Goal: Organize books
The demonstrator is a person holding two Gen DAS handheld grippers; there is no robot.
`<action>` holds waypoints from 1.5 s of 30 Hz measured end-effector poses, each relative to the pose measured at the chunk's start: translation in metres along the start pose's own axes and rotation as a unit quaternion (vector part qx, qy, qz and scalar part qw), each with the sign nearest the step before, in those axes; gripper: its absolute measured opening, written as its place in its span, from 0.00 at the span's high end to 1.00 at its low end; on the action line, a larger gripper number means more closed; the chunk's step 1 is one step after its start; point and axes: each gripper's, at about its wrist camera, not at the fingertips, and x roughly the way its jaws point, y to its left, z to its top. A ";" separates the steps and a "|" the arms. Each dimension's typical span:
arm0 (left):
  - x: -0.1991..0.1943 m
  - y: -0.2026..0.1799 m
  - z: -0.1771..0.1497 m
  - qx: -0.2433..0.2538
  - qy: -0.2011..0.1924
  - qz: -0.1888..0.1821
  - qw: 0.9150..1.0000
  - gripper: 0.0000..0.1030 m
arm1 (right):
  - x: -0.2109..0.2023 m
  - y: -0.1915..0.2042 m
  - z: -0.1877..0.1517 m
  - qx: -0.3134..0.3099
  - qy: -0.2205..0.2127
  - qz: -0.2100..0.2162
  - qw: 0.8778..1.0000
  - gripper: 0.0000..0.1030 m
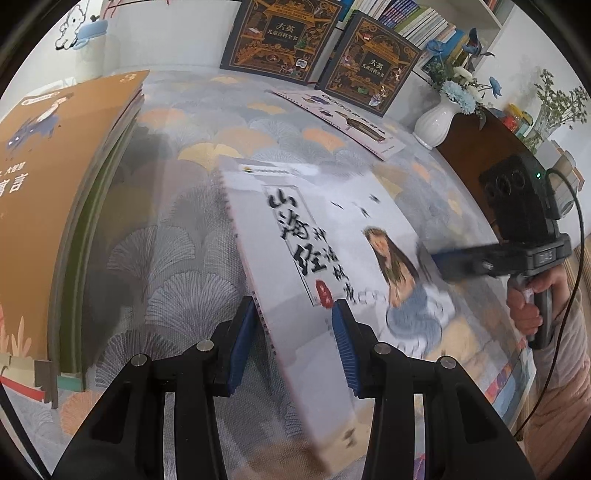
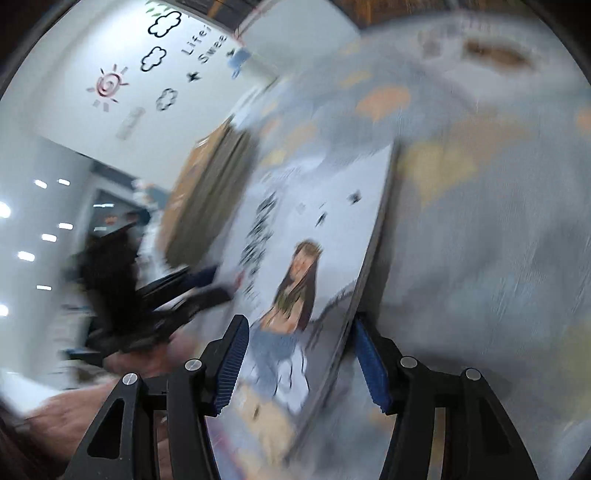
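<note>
Fan-patterned cloth (image 1: 177,236) underlies the 山海经 book (image 1: 332,236), left fingers (image 1: 295,343) clamping it, right fingers (image 2: 303,358) apart around it.

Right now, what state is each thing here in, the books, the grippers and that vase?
White book: tilted, lifted off the cloth at its spine side.
Left gripper: shut on the white book.
Right gripper: open around the book's other edge.
Orange book stack: lying flat.
Two dark books: standing upright.
Vase: upright, holding flowers.
</note>
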 end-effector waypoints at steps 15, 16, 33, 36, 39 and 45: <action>-0.011 -0.006 0.010 -0.037 -0.004 -0.034 0.999 0.63 | 0.000 0.005 -0.007 0.049 -0.081 -0.008 0.995 0.89; -0.013 -0.008 0.011 -0.034 -0.005 -0.036 0.999 0.63 | -0.003 0.011 -0.008 0.043 -0.083 -0.015 0.996 0.89; -0.049 -0.011 0.034 -0.021 -0.039 -0.019 0.999 0.63 | -0.022 0.079 0.006 0.002 -0.104 -0.042 0.994 0.89; -0.058 -0.005 0.040 -0.023 -0.046 -0.015 0.999 0.63 | -0.020 0.091 0.012 -0.009 -0.104 -0.042 0.994 0.89; -0.068 0.003 0.045 -0.025 -0.054 -0.011 0.998 0.63 | -0.017 0.103 0.019 -0.023 -0.103 -0.041 0.994 0.89; -0.089 0.025 0.055 -0.029 -0.066 0.001 0.997 0.63 | -0.003 0.127 0.040 -0.048 -0.100 -0.032 0.993 0.89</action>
